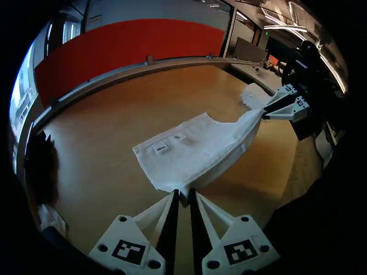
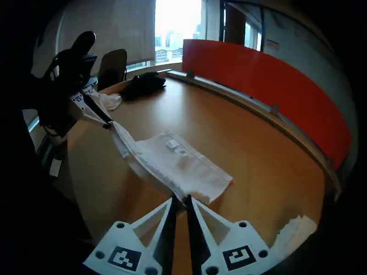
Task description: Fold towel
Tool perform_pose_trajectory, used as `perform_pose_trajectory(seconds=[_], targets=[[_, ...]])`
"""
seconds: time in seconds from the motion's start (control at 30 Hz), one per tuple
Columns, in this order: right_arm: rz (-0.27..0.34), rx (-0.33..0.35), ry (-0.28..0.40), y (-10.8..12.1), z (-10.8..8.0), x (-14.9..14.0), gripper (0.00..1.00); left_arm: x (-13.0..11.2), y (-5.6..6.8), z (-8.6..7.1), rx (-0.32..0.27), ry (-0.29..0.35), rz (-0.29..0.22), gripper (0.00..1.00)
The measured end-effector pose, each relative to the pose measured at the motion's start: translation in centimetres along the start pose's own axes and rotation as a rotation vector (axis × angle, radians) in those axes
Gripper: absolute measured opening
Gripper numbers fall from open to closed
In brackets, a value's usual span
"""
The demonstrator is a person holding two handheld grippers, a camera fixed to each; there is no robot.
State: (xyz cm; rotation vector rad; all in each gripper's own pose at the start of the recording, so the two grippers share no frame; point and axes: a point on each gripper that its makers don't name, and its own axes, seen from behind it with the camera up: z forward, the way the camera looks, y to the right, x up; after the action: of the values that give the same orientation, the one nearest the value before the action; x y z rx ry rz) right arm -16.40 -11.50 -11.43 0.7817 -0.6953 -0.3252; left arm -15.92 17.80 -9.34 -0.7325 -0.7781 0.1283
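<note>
This is an open-plan office. A long curved wooden desk (image 1: 114, 137) is backed by a red divider screen (image 1: 128, 46). An office chair (image 2: 112, 64) stands at its far end, tall windows (image 2: 176, 27) look onto city high-rises, and ceiling strip lights (image 1: 280, 27) hang over further desks (image 1: 257, 75).
</note>
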Motion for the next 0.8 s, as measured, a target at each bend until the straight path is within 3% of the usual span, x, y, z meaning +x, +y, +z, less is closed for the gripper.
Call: perform_pose_trajectory(seconds=[0.8], targets=[[0.013, -0.007, -0.076, 5.0, 5.5, -1.4, 0.14, 1.1, -3.4, 6.1, 0.027, -0.022, -0.038, 0.17]])
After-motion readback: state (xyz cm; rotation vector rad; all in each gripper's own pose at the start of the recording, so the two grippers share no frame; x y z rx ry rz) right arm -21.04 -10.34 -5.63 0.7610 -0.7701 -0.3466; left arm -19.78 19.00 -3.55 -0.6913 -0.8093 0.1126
